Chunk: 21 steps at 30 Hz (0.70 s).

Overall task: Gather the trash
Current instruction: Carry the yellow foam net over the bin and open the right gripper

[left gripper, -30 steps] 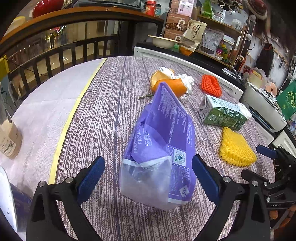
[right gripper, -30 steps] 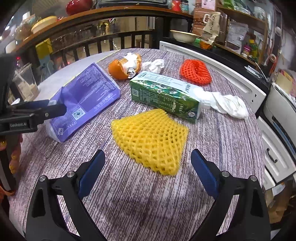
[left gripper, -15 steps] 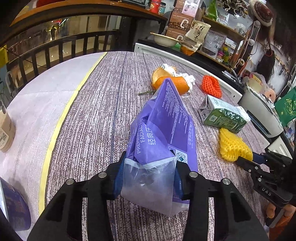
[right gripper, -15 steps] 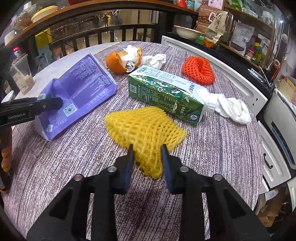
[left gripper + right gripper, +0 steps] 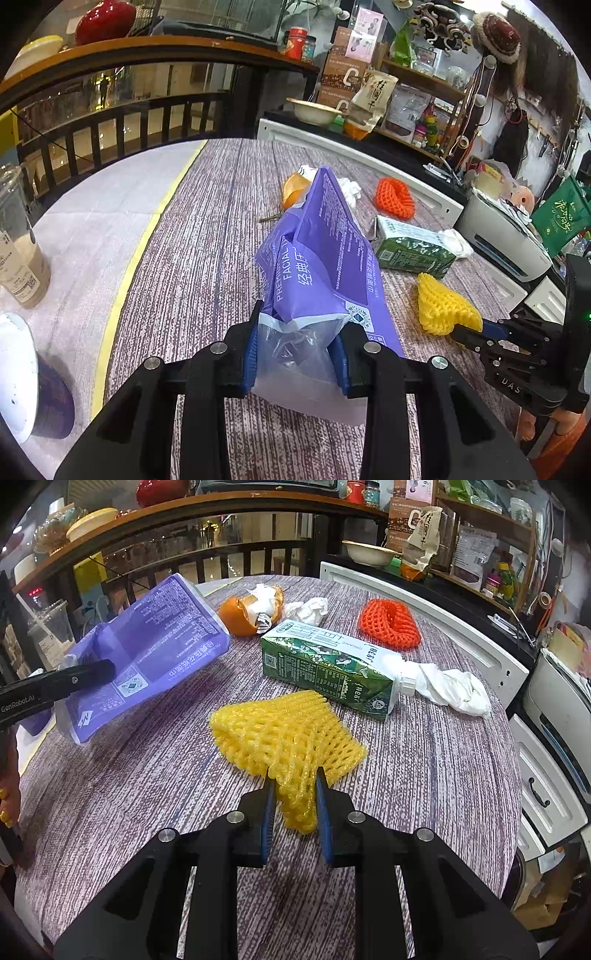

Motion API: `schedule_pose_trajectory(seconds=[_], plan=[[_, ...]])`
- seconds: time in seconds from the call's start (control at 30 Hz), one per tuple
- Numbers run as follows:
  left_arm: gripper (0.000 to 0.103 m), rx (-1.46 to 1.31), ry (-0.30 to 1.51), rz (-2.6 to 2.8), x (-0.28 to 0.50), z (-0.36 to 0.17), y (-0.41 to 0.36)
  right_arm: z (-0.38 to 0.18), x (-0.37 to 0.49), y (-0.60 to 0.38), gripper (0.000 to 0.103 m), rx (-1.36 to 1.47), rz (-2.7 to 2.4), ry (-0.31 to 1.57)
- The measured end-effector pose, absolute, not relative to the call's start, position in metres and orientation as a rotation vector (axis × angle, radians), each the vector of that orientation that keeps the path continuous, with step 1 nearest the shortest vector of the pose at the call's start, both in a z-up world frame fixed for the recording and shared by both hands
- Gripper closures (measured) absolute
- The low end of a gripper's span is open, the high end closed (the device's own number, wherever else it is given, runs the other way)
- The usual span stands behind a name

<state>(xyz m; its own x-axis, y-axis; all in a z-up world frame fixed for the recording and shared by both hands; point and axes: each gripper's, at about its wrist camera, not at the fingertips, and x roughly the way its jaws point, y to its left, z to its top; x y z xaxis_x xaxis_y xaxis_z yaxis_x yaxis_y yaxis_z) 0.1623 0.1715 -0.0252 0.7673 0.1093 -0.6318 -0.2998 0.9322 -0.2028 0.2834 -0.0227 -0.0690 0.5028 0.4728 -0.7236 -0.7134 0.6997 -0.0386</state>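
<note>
1. The left gripper [image 5: 297, 354] has its blue-padded jaws narrowed onto the clear, crumpled end of the purple tissue wrapper [image 5: 325, 251]. The jaws have just been closing, and the plastic is squeezed between the pads.
2. Seen from the right wrist, the wrapper [image 5: 147, 653] tilts with its gripped end low at the left and its far end raised off the table, near the railing side.
3. The right gripper [image 5: 293, 808] has its jaws pinched nearly together on a bunched corner of the yellow foam net [image 5: 284, 731]. The foam is squashed between the blue pads.
4. The rest of the yellow net fans out flat on the striped purple-grey table [image 5: 424, 760] just ahead of the jaws.
5. In the left wrist view, the same net [image 5: 443, 306] sits right of the wrapper, with the right gripper's tips at its near corner.
6. Just beyond the net, a green milk carton [image 5: 325, 664] lies on its side, its capped end pointing right, touching a crumpled white tissue [image 5: 454, 690].
7. Further back sit an orange peel [image 5: 247, 613] holding white scraps, another small white tissue wad [image 5: 308, 609] beside it, and an orange-red foam net [image 5: 389, 624] to the right, apart from the carton.
8. At the left edge of the left wrist view, a clear cup [image 5: 18, 251] with beige drink stands on the pale part of the table.
</note>
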Motion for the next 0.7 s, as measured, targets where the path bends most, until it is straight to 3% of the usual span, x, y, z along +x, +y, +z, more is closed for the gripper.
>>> schedule_pose_trajectory(seconds=[0.7], plan=[[0.071,-0.286,0.556,0.159,0.146,0.001,0.130,-0.049,0.264,-0.102,0.082,-0.146,0.663,0.685]])
